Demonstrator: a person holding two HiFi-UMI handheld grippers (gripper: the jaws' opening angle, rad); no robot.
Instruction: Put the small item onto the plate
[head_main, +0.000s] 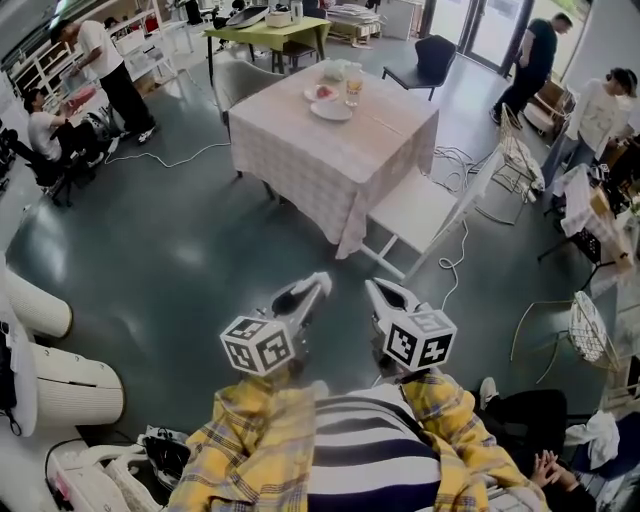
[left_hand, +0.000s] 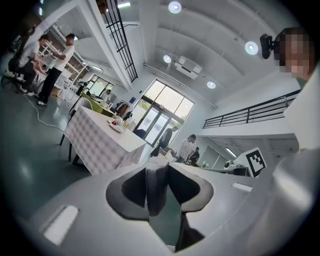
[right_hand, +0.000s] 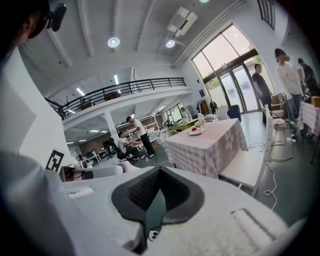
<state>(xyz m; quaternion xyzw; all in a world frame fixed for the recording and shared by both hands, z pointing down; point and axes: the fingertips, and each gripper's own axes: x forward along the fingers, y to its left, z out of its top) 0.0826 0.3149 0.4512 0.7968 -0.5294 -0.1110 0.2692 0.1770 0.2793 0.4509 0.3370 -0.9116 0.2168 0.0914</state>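
Well, white chair (head_main: 415, 212) stands just beside table (head_main: 330, 160) w/ plates (head_main: 331, 110) on top.

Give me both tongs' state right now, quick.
Left tongs: slightly open, nothing held.
Right tongs: closed, empty.

1. A dark, glossy grey-green floor (head_main: 150, 260) spreads across the hall.
2. Mid-room stands a desk (head_main: 290, 150) under a pale checked cloth, with a white chair (head_main: 415, 210) just beside it.
3. Tall glazed doors (right_hand: 225, 55) bring in daylight, and round ceiling lamps (left_hand: 175, 7) glow.
4. A railed balcony (right_hand: 125, 89) lines the wall.
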